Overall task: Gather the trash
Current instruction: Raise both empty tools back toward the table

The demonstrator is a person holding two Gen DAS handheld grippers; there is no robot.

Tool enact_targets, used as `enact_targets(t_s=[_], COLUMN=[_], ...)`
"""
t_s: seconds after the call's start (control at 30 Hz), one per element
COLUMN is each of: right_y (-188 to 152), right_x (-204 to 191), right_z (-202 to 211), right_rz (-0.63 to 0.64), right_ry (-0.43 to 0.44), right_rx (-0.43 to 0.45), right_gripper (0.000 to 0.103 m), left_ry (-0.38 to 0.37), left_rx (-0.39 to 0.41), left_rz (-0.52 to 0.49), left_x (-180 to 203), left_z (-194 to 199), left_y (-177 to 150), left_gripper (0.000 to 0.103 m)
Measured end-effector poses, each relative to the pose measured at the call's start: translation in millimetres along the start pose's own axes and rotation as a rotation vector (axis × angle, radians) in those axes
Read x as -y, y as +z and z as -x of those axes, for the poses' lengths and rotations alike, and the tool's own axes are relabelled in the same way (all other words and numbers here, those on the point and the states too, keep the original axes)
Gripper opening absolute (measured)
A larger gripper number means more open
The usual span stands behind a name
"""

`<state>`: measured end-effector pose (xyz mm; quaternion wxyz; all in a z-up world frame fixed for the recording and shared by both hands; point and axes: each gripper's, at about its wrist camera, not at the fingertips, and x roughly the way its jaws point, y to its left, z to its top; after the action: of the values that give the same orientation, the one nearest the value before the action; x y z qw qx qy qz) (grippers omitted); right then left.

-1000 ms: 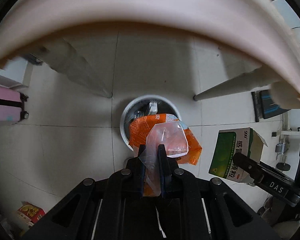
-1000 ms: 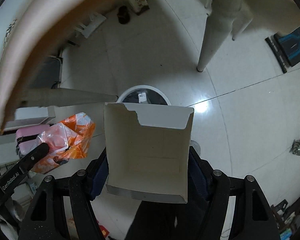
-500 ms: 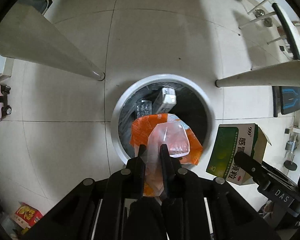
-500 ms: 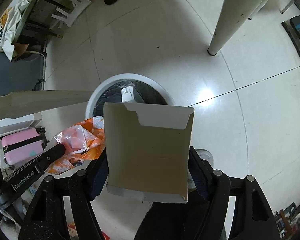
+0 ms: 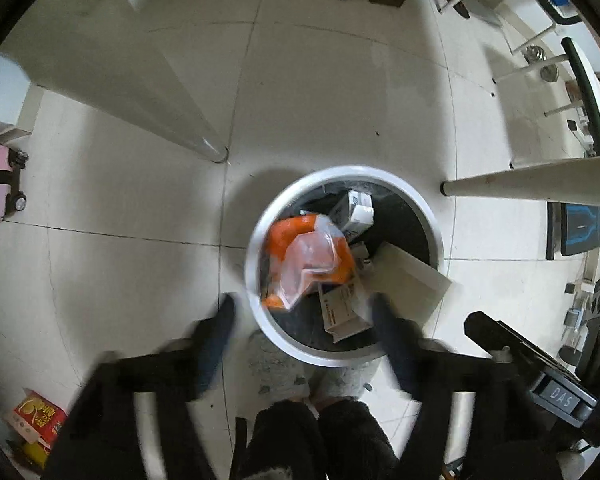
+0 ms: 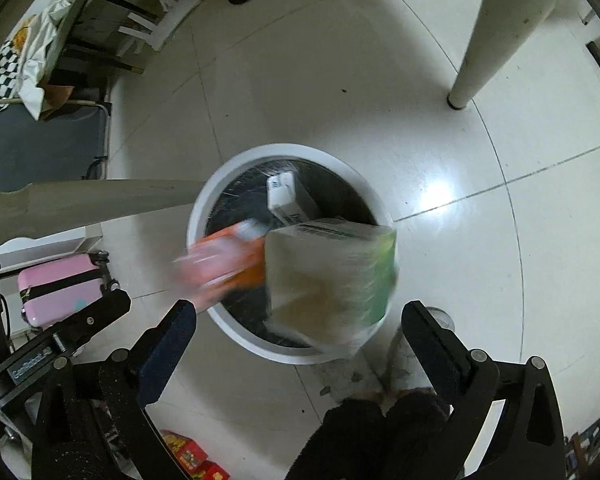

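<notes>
both sets of tongs hang over the round white trash bin [image 5: 256,240] on the tiled floor [image 5: 120,200], and both have just been opening. the left tongs [image 5: 302,320] are spread wide with nothing between them, their fingers [image 5: 216,332] smeared with motion blur. the orange snack wrapper [image 5: 308,256] is loose now, sitting in the mouth of the bin over the black liner, beside a small white carton [image 5: 354,210] already inside. the right tongs [image 6: 300,320] are spread wide too, and the green and white box [image 6: 332,276] is clear of the pads, blurred, tipped over the near rim of the bin. in the right view the wrapper is just an orange streak left of the box. a pink suitcase [image 6: 60,284] stands off to the left, and a white table leg [image 6: 488,40] stands further back
</notes>
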<state>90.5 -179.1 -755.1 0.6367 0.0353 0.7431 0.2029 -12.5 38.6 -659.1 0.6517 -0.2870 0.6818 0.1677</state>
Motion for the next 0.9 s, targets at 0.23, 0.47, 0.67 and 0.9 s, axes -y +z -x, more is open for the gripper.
enact_targets(t_s=[0.23,0.47,0.67,0.9], right_y=[-10.0,-23.7,-41.9,-66.0], right_x=[-12.2,-25.0,-43.1,-61.3], right_z=[21.9,49.8,84.3,139.0], right_rz=[0.068,0.127,0.198,0.208], right_ry=[-0.140,-0.243,-0.296,-0.289], right_rx=[0.016,0.030,0.063,0.060], right_gripper=[0.103,0.103,0.103,0.103], left_ry=[0.075,0.109,0.124,0.129], left_rx=[0.017,0.047,0.074,0.084], left_rz=[-0.023,-0.029,-0.040,-0.039], left_x=[-6.5,-0.9,7.0,10.9], left_z=[14.5,37.0,69.4,114.5], left_y=[-16.7,-35.6,-48.5,-62.9], left_gripper=[0.100,0.100,0.100,0.100])
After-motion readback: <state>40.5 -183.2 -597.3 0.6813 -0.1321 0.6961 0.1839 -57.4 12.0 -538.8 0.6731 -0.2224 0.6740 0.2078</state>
